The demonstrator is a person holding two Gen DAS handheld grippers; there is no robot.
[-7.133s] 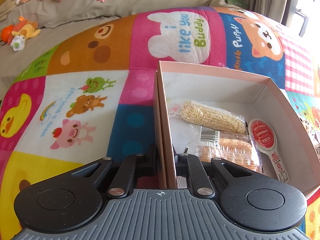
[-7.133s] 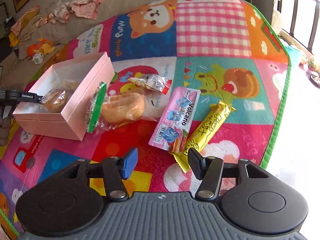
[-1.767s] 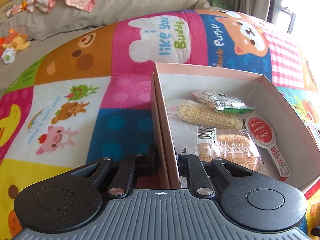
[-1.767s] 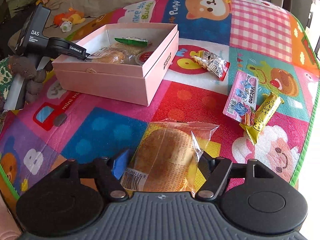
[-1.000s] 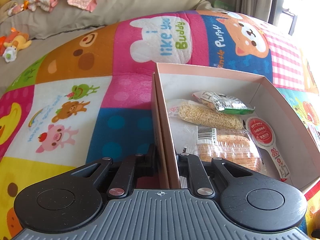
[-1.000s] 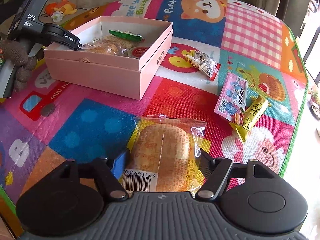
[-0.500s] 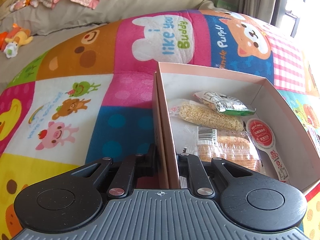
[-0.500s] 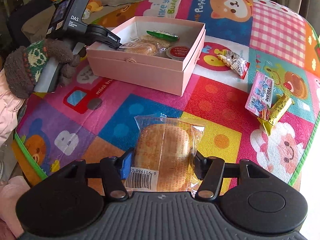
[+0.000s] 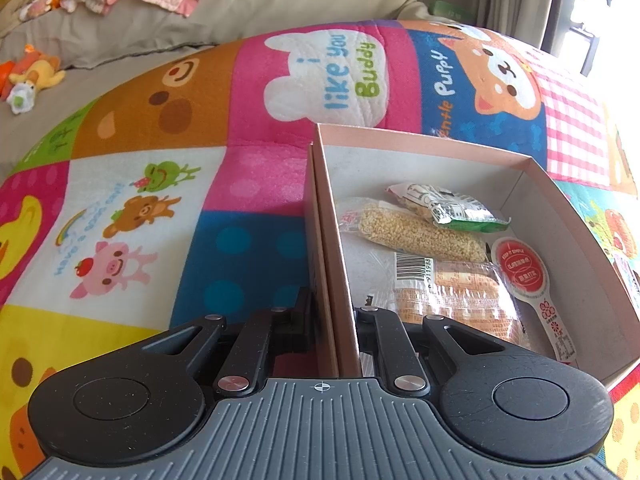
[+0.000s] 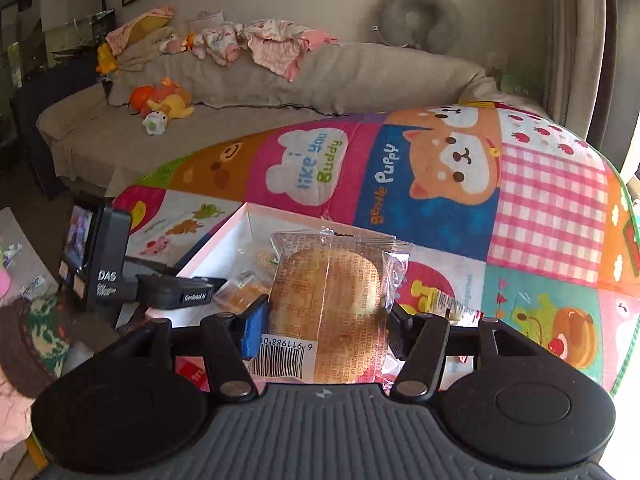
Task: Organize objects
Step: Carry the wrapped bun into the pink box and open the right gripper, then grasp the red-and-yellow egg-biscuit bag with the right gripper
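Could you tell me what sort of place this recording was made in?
Probably a family living room: a grey sofa strewn with plush toys, and a cartoon play mat under the pink box.

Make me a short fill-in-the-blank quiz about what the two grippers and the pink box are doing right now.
1. The left gripper is clamped on the ____ of the pink box.
2. The right gripper holds a wrapped ____.
3. The mat under the box reads "I like you ____".

Missing words: wall; bun; Buddy
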